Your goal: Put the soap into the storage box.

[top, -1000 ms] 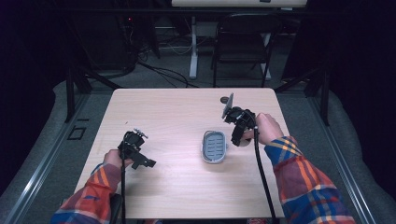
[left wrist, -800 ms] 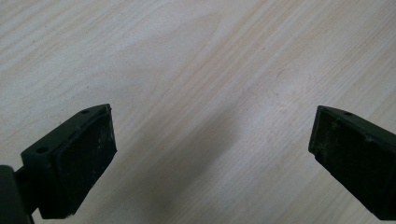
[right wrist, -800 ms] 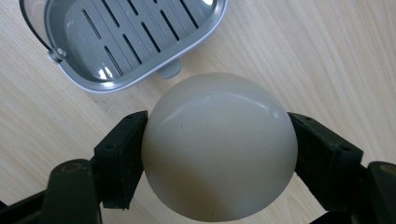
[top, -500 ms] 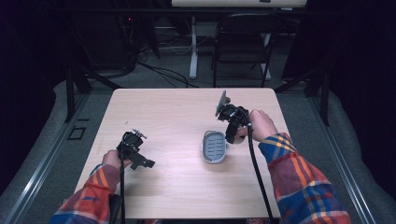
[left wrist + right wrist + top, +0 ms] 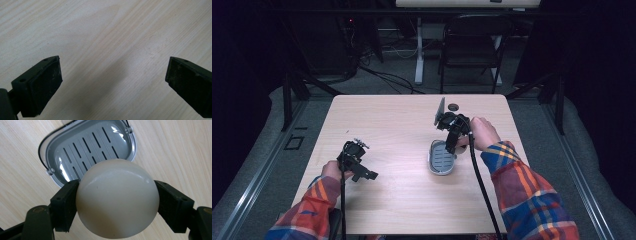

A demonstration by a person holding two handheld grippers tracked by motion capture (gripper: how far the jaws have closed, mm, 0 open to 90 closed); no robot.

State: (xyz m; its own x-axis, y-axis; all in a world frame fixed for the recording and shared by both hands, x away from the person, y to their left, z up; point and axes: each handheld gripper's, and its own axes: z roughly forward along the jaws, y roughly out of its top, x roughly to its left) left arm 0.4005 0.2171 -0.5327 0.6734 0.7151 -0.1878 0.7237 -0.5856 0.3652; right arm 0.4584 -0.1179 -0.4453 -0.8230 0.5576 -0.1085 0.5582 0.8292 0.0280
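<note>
Bright table point(image 5: 402, 200), dark surroundings (soft focus); glare on dish point(image 5: 75, 147).

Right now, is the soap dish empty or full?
Empty: the soap dish shows its bare slotted floor; the ball is held above it in the right gripper.

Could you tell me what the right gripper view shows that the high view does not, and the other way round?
Right gripper view: a smooth cream egg-shaped ball clamped between the right gripper's jaws, just above the dish, and the slots in the dish floor.

High view: the whole table, the left gripper held apart at its left side, both plaid sleeves, the trailing cables, and a chair beyond the table.

Both: the grey soap dish on the pale wood, with the right gripper over it.
</note>
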